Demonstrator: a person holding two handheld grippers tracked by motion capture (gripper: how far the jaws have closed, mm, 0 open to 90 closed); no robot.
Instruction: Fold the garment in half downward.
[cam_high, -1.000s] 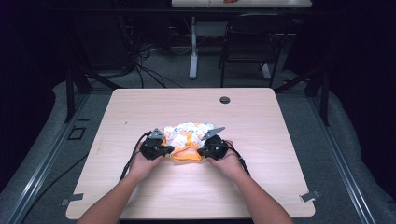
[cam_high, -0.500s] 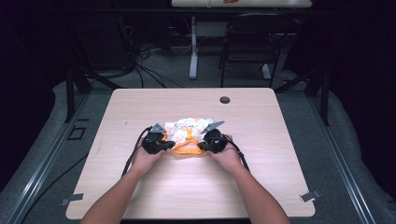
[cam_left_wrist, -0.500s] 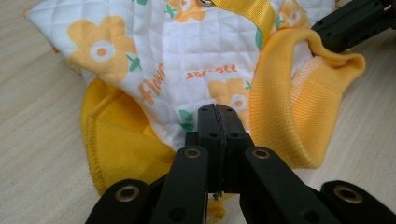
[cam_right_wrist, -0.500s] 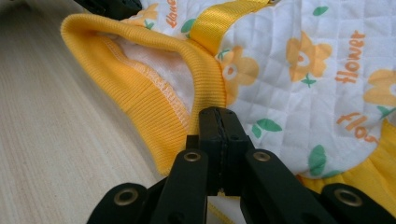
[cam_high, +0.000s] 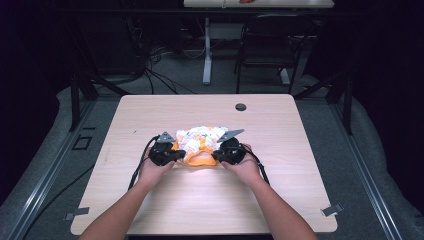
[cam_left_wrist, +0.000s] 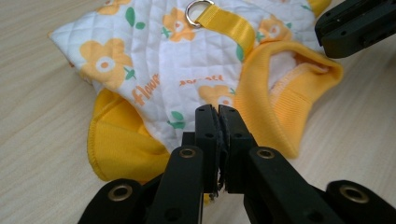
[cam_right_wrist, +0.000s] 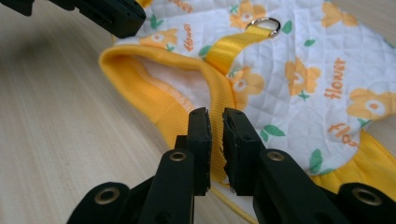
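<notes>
Light wood worktop w/ dark round hole near far edge; a quilted white-and-yellow flower-print garment lies on it, approx. mid-worktop.

Both forearms come up from six o'clock, hands side by side mid-table with the grippers tipped in toward each other. The left gripper has its jaws nearly together, just cracked open a sliver. The right gripper sits at its three o'clock, jaws freshly parted with a narrow gap.
</notes>
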